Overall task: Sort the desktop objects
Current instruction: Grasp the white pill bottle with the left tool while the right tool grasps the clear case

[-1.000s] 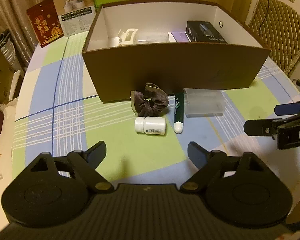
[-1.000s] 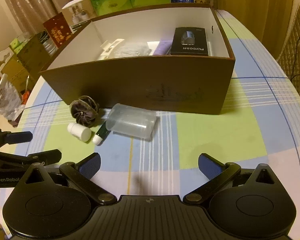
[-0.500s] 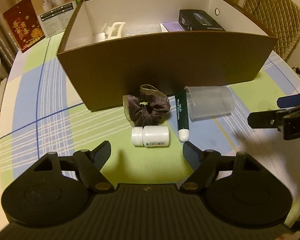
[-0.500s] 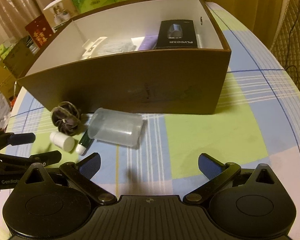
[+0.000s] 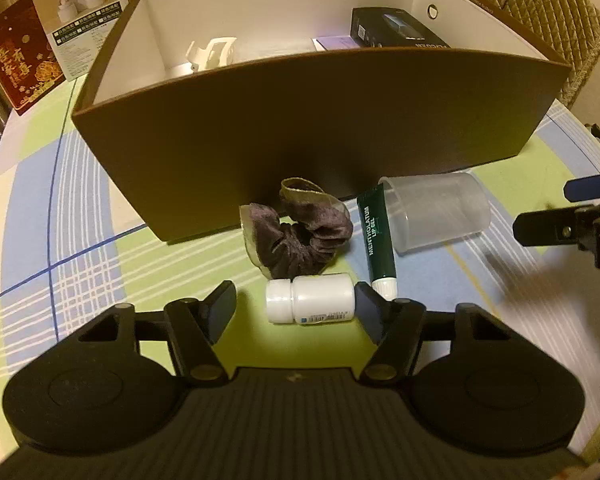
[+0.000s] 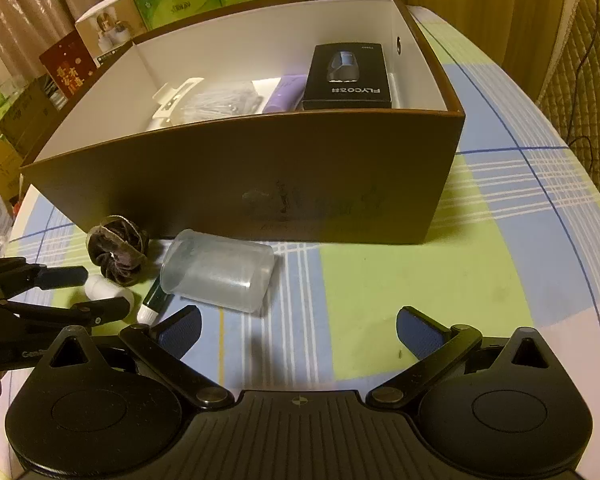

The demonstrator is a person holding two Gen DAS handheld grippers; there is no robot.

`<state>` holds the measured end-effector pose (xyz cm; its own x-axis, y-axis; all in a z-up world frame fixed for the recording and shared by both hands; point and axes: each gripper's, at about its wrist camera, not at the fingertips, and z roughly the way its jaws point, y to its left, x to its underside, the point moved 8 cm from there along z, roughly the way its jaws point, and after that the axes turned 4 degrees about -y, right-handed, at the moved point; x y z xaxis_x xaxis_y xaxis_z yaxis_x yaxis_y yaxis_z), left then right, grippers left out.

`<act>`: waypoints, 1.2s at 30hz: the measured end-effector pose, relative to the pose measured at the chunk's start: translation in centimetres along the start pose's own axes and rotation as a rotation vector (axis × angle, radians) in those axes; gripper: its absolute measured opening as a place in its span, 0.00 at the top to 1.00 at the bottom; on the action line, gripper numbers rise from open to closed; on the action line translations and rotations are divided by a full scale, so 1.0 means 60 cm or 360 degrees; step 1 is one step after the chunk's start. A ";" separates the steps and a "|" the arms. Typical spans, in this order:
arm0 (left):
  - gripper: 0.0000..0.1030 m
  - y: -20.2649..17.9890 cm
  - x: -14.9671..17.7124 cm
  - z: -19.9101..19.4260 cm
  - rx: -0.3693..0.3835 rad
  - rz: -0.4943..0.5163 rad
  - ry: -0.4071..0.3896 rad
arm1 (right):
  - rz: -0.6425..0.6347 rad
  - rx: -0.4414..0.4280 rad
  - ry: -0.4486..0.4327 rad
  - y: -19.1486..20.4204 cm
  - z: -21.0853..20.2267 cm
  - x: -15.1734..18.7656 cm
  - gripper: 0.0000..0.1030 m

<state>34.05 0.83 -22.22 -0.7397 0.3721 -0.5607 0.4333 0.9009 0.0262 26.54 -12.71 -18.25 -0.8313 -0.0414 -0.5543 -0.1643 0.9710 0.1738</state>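
Left gripper [image 5: 296,306], left wrist view: jaws wide, now straddling the white bottle [image 5: 311,304], which lay well ahead of them a second ago. I have closed in; I judge the grasp is next. Scrunchie [image 5: 296,236], lip gel [image 5: 378,240] and cup [image 5: 436,212] lie beyond, before the brown box [image 5: 300,132]. Table [image 5: 92,264] carries a checked cloth; cartons stand behind.

Right gripper [image 6: 299,330], right wrist view: jaws wide, holding nothing, nearer the cup [image 6: 218,276] than before. The left gripper [image 6: 86,294] brackets the bottle [image 6: 108,290]. Box [image 6: 260,184] already holds a black carton [image 6: 348,78]. Curtains and green cartons behind.
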 end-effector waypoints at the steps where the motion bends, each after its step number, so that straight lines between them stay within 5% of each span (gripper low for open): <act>1: 0.47 0.000 0.001 0.001 0.0007 -0.0001 -0.0001 | -0.0006 -0.0002 -0.0002 0.001 0.001 -0.001 0.02; 4: 0.59 0.005 0.005 0.004 0.0024 0.0001 0.0013 | -0.0039 -0.0020 -0.0009 0.006 0.004 -0.004 0.02; 13: 0.59 0.067 0.030 -0.011 -0.0077 -0.0132 0.0036 | -0.0499 -0.0241 -0.0096 0.072 0.019 -0.010 0.03; 17: 0.59 0.092 0.044 -0.022 -0.0121 -0.0190 0.0051 | -0.0743 -0.0320 -0.0109 0.100 0.033 -0.005 0.23; 24: 0.59 0.110 0.058 -0.035 -0.0155 -0.0247 0.0064 | -0.1060 -0.0341 -0.0114 0.127 0.072 0.007 0.31; 30: 0.59 0.108 0.062 -0.038 -0.0162 -0.0250 0.0069 | -0.1055 -0.0351 0.0022 0.127 0.084 0.022 0.67; 36: 0.59 0.104 0.064 -0.039 -0.0155 -0.0244 0.0075 | -0.0867 -0.0372 0.0198 0.118 0.067 0.053 0.72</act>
<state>32.73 8.40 -22.26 -0.8177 0.2369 -0.5247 0.2636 0.9643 0.0247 24.90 -5.02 -22.06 -0.6484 -0.5591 -0.5167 -0.6843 0.7255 0.0737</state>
